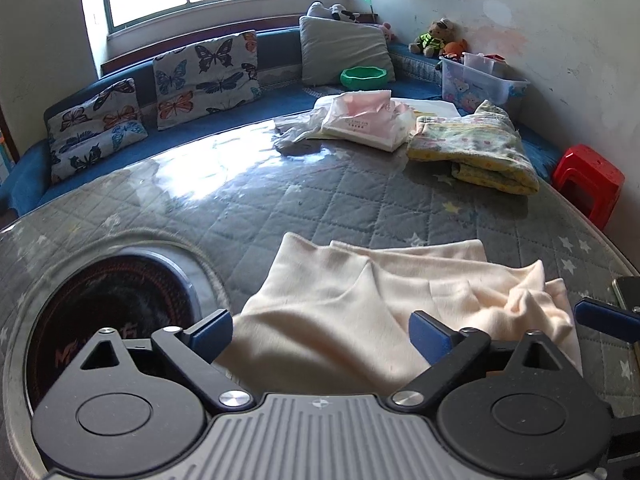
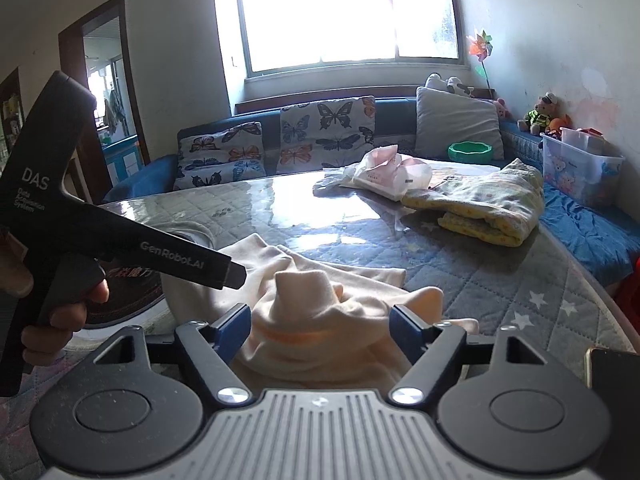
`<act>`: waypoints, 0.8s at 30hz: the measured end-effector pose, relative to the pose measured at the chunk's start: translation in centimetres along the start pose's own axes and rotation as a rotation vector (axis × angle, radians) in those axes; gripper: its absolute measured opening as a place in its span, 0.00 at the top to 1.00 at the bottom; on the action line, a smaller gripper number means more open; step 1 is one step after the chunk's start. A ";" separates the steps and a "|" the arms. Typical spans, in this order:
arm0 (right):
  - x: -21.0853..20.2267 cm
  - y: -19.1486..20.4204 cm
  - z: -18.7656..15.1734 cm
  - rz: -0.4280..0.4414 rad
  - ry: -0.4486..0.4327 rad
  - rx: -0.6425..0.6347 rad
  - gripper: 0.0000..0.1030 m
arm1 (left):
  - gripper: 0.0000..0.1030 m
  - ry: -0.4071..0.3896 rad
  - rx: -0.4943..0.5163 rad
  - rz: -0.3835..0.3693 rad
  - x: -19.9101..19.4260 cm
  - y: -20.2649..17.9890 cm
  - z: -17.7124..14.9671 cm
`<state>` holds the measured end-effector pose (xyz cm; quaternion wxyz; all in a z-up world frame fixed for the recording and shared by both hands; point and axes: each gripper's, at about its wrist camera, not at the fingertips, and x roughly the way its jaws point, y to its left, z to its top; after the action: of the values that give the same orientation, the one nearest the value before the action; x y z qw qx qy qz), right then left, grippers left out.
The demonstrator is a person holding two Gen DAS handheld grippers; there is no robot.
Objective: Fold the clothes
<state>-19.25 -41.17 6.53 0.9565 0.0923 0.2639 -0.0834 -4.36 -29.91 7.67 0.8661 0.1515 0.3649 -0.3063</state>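
Observation:
A cream garment (image 1: 340, 312) lies crumpled on the grey quilted table cover (image 1: 280, 208), near the front edge. My left gripper (image 1: 322, 334) hangs open just over the garment's left part, its blue pads clear of the cloth. In the right wrist view the same cream garment (image 2: 320, 312) bunches up between the blue pads of my right gripper (image 2: 322, 326), which stands open around the raised fold without pinching it. The left gripper's black body (image 2: 120, 240) shows at the left, held by a hand (image 2: 60, 312). One blue finger of the right gripper (image 1: 608, 318) shows at the right edge of the left wrist view.
A folded yellow floral cloth (image 1: 476, 148) and a plastic bag (image 1: 360, 120) lie at the table's far side. A dark round inset (image 1: 108, 320) sits front left, a phone (image 2: 612, 376) front right. Beyond are a blue sofa with butterfly cushions (image 1: 204, 76), a green bowl (image 1: 364, 77), a clear box (image 1: 480, 80) and a red stool (image 1: 588, 184).

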 end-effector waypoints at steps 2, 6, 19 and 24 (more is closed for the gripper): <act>0.5 -0.3 0.1 -0.005 0.006 0.001 0.30 | 0.13 0.007 0.014 -0.009 0.7 -0.2 0.2; 1.2 -0.8 0.2 -0.006 0.021 0.003 0.38 | 0.20 0.026 0.038 -0.026 2.1 -0.6 0.3; 1.1 -0.9 0.2 0.006 0.000 -0.001 0.75 | 0.95 -0.021 0.086 -0.105 1.9 -0.3 0.0; -0.8 -0.1 0.6 0.048 -0.035 -0.012 0.82 | 0.97 -0.098 0.064 -0.157 -1.0 0.4 -0.1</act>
<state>-19.62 -41.27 7.41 0.9632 0.0912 0.2455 -0.0602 -4.73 -29.17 8.36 0.8509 0.1347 0.3230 -0.3917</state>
